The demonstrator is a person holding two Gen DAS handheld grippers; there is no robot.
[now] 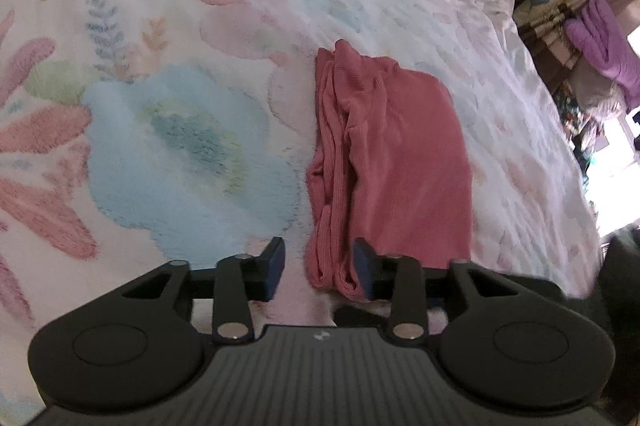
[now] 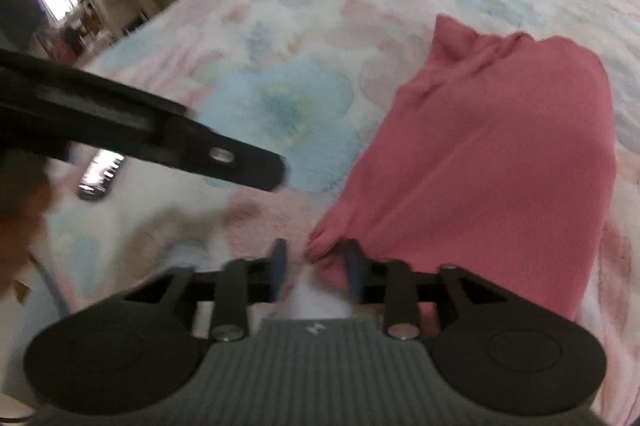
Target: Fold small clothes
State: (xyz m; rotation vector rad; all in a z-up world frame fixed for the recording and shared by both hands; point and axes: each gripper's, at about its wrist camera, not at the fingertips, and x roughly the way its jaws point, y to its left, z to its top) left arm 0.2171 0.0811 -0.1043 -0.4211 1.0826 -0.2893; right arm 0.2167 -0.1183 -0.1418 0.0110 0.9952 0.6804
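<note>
Lying on a fluffy white bedspread (image 1: 360, 5) printed with pastel pink and blue flowers, a folded pink ribbed-knit garment (image 1: 396, 161) forms a long, roughly rectangular bundle running away from the left wrist camera, its stacked folded edges showing along its left side. The black left gripper (image 1: 320, 268) sits at the garment's near end with its jaws spread apart; the blue-padded right finger overlaps the near left corner of the cloth, while the left finger stands over bare bedspread, and nothing is clamped between them. In the right wrist view the same pink garment (image 2: 480, 153) fills the right half of the frame, and the black right gripper (image 2: 316, 270) is also parted, its fingers straddling the garment's near left corner, whether touching it cannot be told through the blur. The left gripper's black arm (image 2: 160, 141) crosses that view from the left, above the bedspread and beside a large blue flower print (image 2: 284, 121). A small dark object with a shiny surface (image 2: 100, 175) lies on the bed near the left edge, too blurred to identify. Beyond the bed's far right edge in the left wrist view, a purple garment (image 1: 608, 45) hangs among cluttered items.
</note>
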